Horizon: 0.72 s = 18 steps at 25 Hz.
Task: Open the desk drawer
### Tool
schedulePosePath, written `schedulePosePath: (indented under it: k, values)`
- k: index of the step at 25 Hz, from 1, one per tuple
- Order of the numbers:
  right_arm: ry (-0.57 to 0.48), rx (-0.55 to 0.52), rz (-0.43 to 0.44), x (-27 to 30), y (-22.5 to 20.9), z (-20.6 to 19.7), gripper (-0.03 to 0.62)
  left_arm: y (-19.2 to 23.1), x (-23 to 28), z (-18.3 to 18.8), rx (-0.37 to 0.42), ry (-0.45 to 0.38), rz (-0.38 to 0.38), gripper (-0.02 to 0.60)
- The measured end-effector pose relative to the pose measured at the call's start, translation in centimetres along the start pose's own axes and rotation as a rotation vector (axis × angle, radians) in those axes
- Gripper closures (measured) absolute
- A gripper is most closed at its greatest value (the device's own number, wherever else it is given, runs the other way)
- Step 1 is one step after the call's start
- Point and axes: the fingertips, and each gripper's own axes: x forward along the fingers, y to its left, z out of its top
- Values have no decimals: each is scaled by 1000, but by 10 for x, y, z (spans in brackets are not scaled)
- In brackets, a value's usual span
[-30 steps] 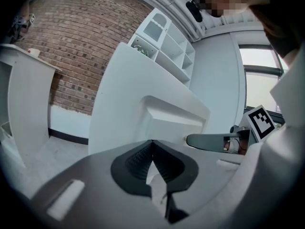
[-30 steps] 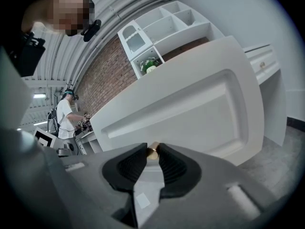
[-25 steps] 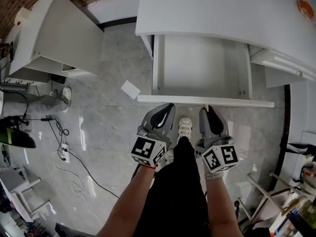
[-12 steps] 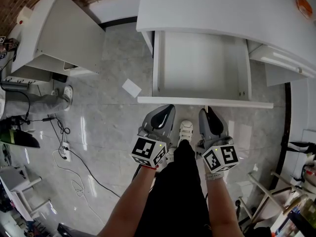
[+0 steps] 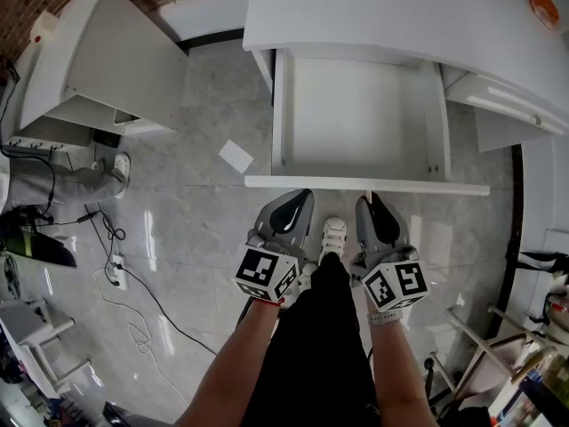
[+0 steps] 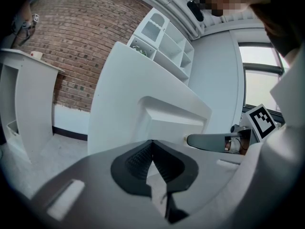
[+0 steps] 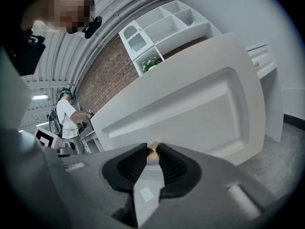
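Observation:
The white desk (image 5: 391, 16) has its drawer (image 5: 356, 118) pulled out toward me, and its inside shows bare. The drawer front (image 5: 293, 181) lies just ahead of both grippers. My right gripper (image 5: 369, 198) is shut on the small brass knob (image 7: 152, 150) at the drawer front (image 7: 190, 109). My left gripper (image 5: 302, 194) hovers beside it, short of the drawer front (image 6: 167, 118), shut with nothing between its fingers. The right gripper (image 6: 214, 140) shows at the right of the left gripper view.
A white paper (image 5: 236, 157) lies on the tiled floor left of the drawer. Another white desk (image 5: 98, 60) stands at the far left, with cables (image 5: 116, 274) on the floor below it. My shoe (image 5: 332, 234) is under the grippers. A second person (image 7: 66, 113) stands far behind.
The drawer has come slightly further out, with my right gripper still shut on its knob. The left gripper has stayed put.

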Motion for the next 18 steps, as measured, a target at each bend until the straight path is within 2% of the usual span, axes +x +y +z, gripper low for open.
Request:
schedulePosePath:
  k: [18]
  values:
    - [0,-2,6,-25,11,-12,519,-15,-23,-13,8,5,-11,578]
